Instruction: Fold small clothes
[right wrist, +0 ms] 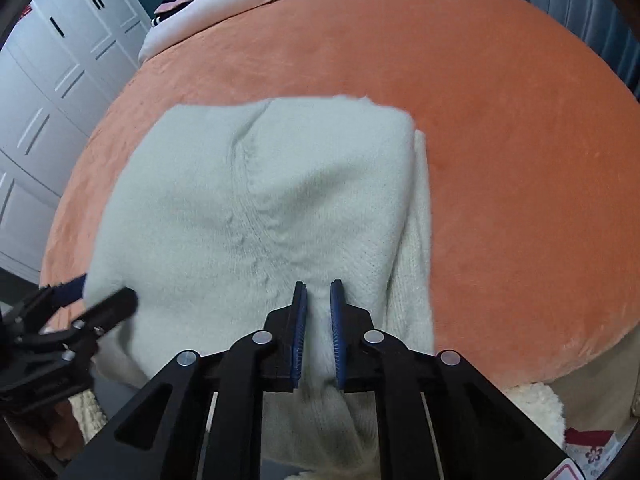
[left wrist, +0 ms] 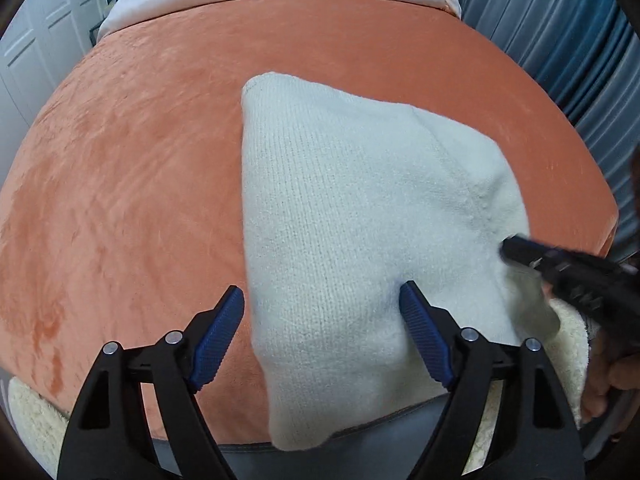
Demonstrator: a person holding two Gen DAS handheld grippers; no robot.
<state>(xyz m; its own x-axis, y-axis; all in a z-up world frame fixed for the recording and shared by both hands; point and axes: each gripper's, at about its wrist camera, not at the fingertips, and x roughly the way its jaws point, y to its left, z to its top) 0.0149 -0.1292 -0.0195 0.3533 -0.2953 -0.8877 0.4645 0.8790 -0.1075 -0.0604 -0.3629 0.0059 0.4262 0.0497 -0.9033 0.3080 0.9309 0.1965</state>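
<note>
Pale knit garment (left wrist: 360, 208) (one), left tool (left wrist: 322, 336) spread, right tool (right wrist: 319, 332) pinching it

Soft, even indoor light fills both views, with no glare and only faint shadows under the white knitted garment (left wrist: 340, 208). Strong fisheye distortion bows the orange bed cover (right wrist: 500, 120), with dark vignetting in the corners. The right tool (left wrist: 505, 249) is motion-blurred in the left wrist view.
</note>
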